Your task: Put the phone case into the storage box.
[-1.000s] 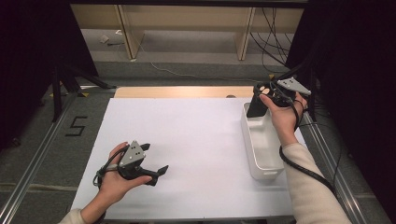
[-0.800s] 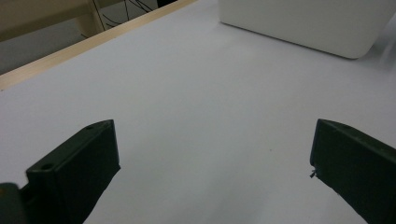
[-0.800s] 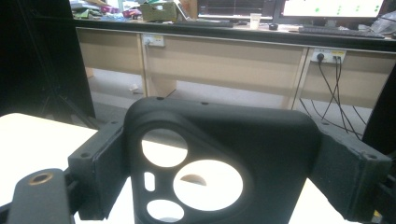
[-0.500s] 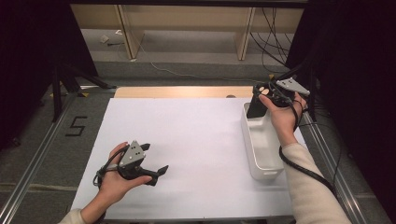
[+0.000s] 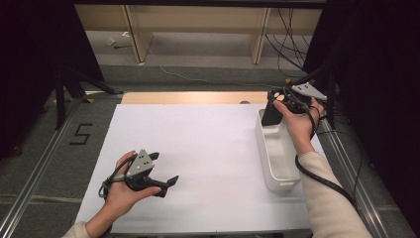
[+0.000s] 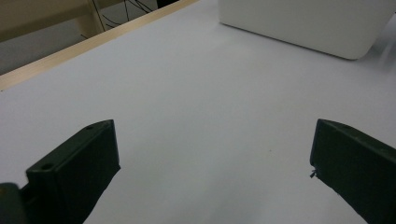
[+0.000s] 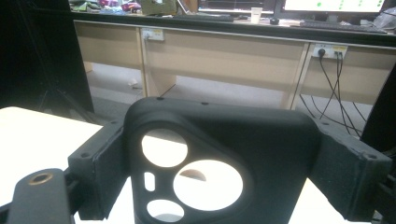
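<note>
Left gripper (image 5: 168,181): I saw a black body topped by a grey three-cornered plate dotted with small dark screws, and a black cable looping from its rear. In its own view each black jaw was a blocky slab; the left one bore two round holes. Right gripper (image 5: 271,113): likewise black, with a grey plate and a thick black cable trailing along the forearm. Both of my sleeves were cream-coloured.
</note>
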